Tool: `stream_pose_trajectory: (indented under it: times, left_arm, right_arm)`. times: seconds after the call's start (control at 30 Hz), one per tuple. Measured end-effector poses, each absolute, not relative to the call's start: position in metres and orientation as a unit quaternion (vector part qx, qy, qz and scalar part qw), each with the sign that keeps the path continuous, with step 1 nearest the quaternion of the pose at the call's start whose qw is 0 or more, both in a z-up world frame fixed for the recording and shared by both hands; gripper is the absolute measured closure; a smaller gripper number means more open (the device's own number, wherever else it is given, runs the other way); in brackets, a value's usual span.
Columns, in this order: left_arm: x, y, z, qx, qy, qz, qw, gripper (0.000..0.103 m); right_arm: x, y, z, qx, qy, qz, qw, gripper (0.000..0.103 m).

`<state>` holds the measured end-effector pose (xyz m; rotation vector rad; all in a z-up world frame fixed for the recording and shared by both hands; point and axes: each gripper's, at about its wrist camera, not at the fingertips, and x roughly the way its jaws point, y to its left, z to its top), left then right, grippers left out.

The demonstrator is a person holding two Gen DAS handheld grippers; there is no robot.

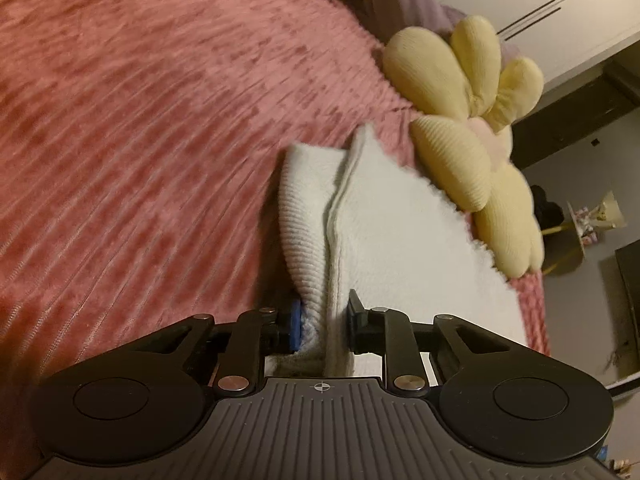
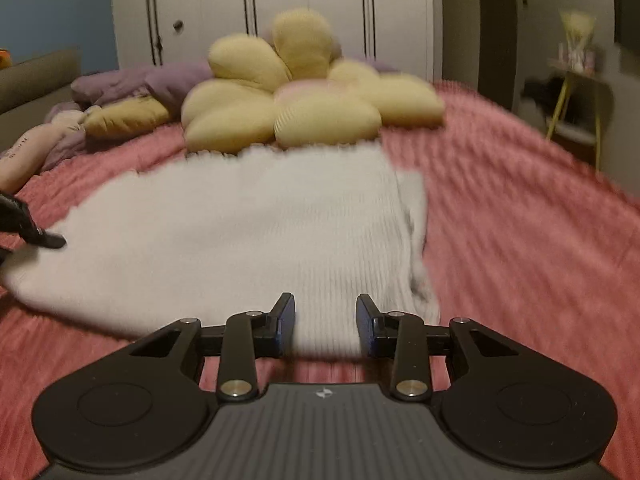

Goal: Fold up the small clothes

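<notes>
Your left gripper (image 1: 324,326) is clenched on the layered edge of the white ribbed knit garment (image 1: 384,232), lifting it off the pink ribbed bedspread (image 1: 140,120) for folding. Through the right wrist camera, your right gripper (image 2: 325,320) is released, fingers straddling the garment's near edge, likely ready to pinch; the yellow flower-shaped cushion (image 2: 300,100) touches its far edge.
</notes>
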<state>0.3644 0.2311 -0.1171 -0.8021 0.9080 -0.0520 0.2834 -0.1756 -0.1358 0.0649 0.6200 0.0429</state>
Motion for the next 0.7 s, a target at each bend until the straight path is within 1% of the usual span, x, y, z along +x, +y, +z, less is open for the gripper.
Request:
stream_pose_trajectory:
  times: [0.17, 0.3, 0.4, 0.47, 0.53, 0.57, 0.6, 0.67, 0.7]
  left_arm:
    - [0.363, 0.21, -0.071, -0.372, 0.391, -0.053, 0.84, 0.08]
    - [0.365, 0.156, -0.03, -0.334, 0.377, -0.099, 0.858, 0.08]
    - [0.371, 0.104, -0.023, -0.291, 0.384, -0.134, 0.866, 0.079]
    - [0.375, 0.073, -0.034, -0.273, 0.399, -0.144, 0.863, 0.078]
    - [0.379, 0.048, -0.054, -0.259, 0.42, -0.153, 0.856, 0.071]
    - [0.38, 0.039, -0.066, -0.257, 0.432, -0.154, 0.851, 0.062]
    - [0.381, 0.034, -0.076, -0.256, 0.443, -0.152, 0.846, 0.058]
    - [0.373, 0.028, -0.086, -0.249, 0.447, -0.16, 0.844, 0.057]
    - [0.366, 0.028, -0.082, -0.233, 0.438, -0.168, 0.852, 0.05]
  right_arm:
    - [0.273, -0.186, -0.13, 0.045, 0.287, 0.018, 0.957, 0.07]
    - [0.268, -0.193, -0.128, 0.054, 0.28, 0.013, 0.958, 0.07]
    - [0.268, -0.196, -0.126, 0.057, 0.276, 0.01, 0.959, 0.07]
    - [0.267, -0.196, -0.127, 0.059, 0.278, 0.01, 0.959, 0.07]
    - [0.265, -0.196, -0.127, 0.059, 0.28, 0.011, 0.958, 0.07]
    - [0.264, -0.195, -0.127, 0.058, 0.281, 0.012, 0.958, 0.07]
    - [0.264, -0.196, -0.126, 0.058, 0.282, 0.013, 0.957, 0.07]
    - [0.264, -0.198, -0.125, 0.058, 0.287, 0.019, 0.956, 0.07]
    - [0.265, -0.199, -0.125, 0.059, 0.291, 0.022, 0.955, 0.07]
